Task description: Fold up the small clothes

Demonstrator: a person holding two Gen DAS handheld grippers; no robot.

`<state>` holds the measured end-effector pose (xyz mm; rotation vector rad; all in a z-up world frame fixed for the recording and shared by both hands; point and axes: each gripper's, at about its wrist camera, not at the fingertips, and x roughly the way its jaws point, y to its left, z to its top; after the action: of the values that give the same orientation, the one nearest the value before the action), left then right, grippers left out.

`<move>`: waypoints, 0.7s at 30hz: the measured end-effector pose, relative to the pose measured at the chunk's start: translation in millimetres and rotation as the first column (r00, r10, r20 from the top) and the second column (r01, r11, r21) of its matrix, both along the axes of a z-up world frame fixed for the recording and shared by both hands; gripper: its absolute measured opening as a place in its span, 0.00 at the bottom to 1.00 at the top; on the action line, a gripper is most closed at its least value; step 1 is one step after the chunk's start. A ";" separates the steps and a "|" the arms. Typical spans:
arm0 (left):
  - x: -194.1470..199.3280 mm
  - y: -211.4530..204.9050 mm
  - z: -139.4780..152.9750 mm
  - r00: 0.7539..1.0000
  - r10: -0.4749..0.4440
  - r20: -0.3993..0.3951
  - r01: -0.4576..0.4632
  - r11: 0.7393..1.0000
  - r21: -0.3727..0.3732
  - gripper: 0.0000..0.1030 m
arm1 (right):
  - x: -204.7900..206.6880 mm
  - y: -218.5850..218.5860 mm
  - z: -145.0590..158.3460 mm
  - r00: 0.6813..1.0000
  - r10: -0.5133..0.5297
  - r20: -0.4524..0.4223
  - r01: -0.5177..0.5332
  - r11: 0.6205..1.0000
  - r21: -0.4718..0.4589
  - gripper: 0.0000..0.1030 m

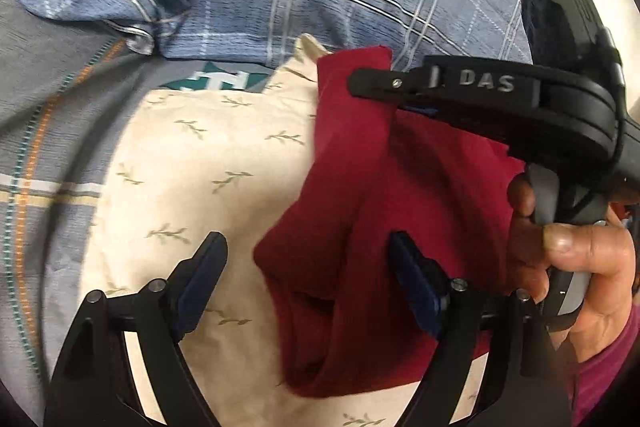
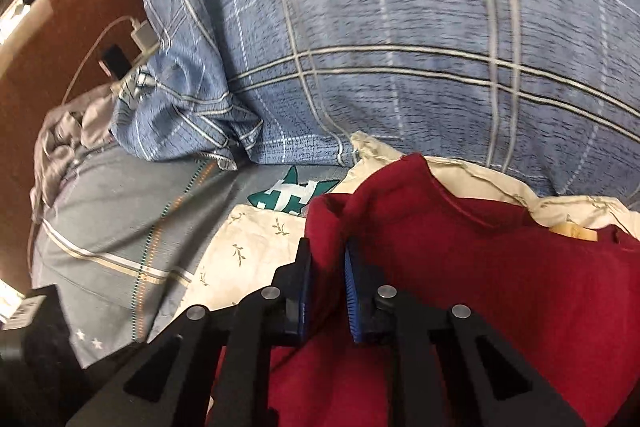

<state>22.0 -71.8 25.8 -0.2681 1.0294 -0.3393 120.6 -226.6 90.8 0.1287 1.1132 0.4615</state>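
A: We're on a bed, grey sheet with striped trim, and a cream leaf-print cloth spread over it as the working patch.

B: Nearest to us, what do the claws do?

A: The left claw hovers with its fingers wide apart, straddling the near fold of the red garment without pressing on it. The right claw has its blue pads pinched together on a raised edge of that same red garment, with cloth bunched between them. In the left view it comes in from the side, held by a hand.

B: And the garment itself?

A: It lies crumpled on the cream cloth, toward the side where the right hand comes in. One corner is lifted up in the right claw, the rest slumps in soft folds.

B: Beyond that?

A: A blue plaid quilt is heaped along the far side of the bed, and a white charger with cable sits off the far left edge.

B: So which step?

A: I'd judge it the opening grasp, one corner secured, nothing folded yet. Next the left claw likely needs to close on an opposite edge, so both can pull the fabric flat. The risk is pinching two layers at once.
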 end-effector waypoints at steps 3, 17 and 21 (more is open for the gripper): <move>5.4 -3.8 -3.7 1.000 -0.017 -0.004 0.016 0.998 -0.062 0.74 | -1.9 -9.5 8.0 1.000 -0.010 -0.007 0.010 1.000 0.025 0.14; -14.3 -23.9 30.4 0.985 -0.114 0.127 0.122 0.991 -0.056 0.30 | 10.8 -5.6 14.0 0.993 -0.031 -0.110 0.037 0.998 0.046 0.73; -15.8 -23.0 33.1 0.984 -0.123 0.132 0.130 0.991 -0.045 0.30 | 14.7 12.9 -7.9 0.990 0.006 -0.137 -0.016 0.997 -0.075 0.56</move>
<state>6.1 -94.7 58.9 -0.2267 0.9126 -0.4938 135.4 -213.7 82.9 0.0890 1.2653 0.4247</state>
